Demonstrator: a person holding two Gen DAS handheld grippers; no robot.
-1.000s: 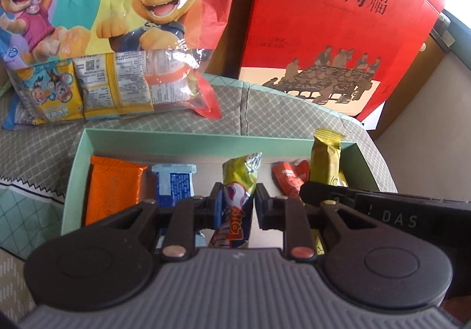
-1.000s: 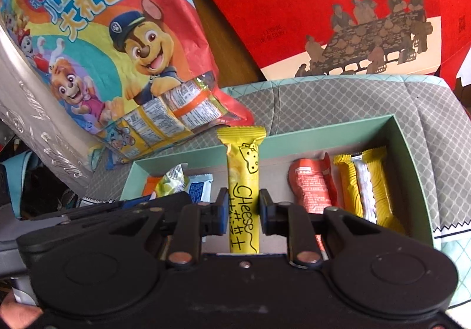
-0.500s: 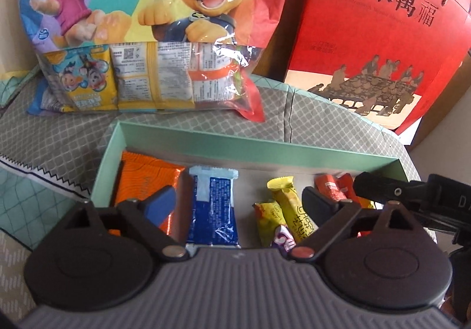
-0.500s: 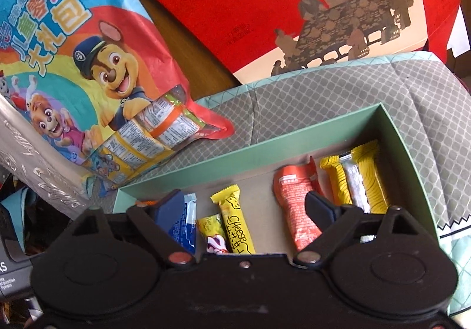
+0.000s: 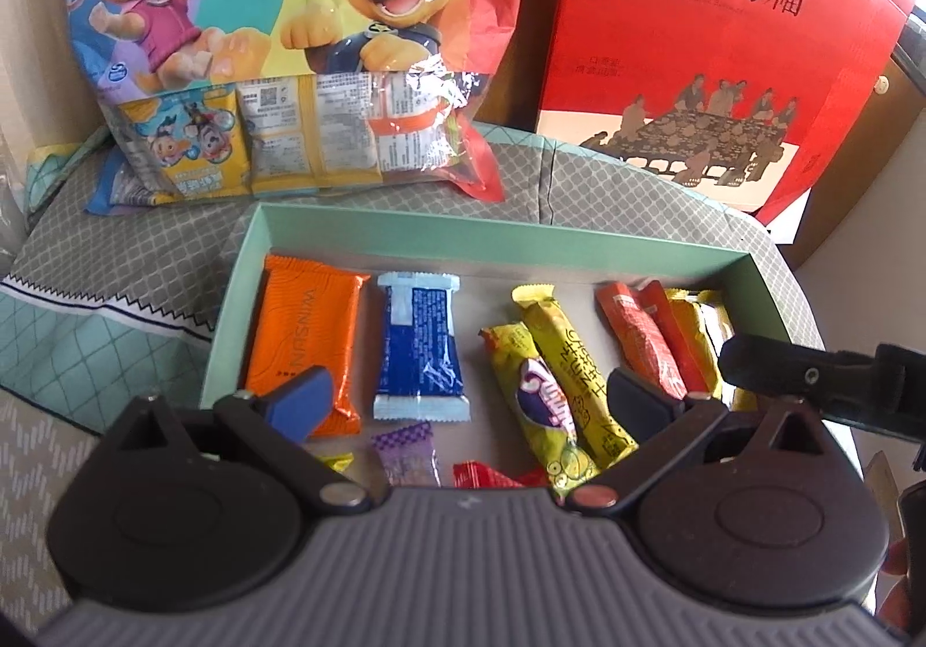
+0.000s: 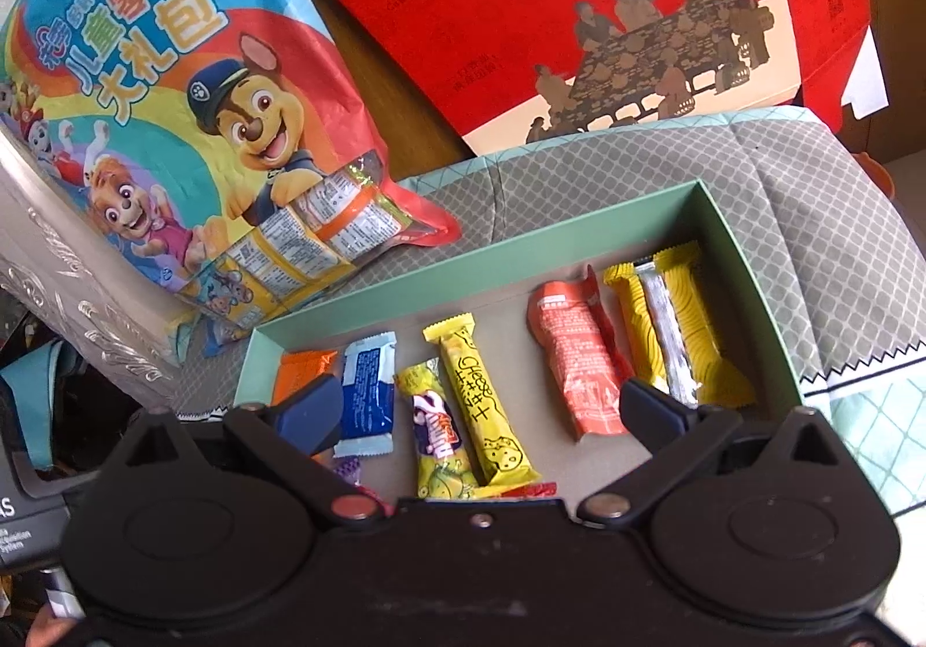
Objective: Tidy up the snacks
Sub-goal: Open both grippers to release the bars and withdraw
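Hovering over the green box (image 5: 521, 236) with jaws spread wide and empty, the left gripper (image 5: 463, 404) and right gripper (image 6: 480, 410) frame the snacks. The yellow cheese stick (image 6: 483, 404) lies at twelve o'clock between the right jaws, long axis running away, nearer that hand. Beyond, at eleven, leans the cartoon snack bag (image 6: 191, 126).

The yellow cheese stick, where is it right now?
The yellow cheese stick lies mid-box in the green box, touching the Sunny packet, left of the orange-red pouch.
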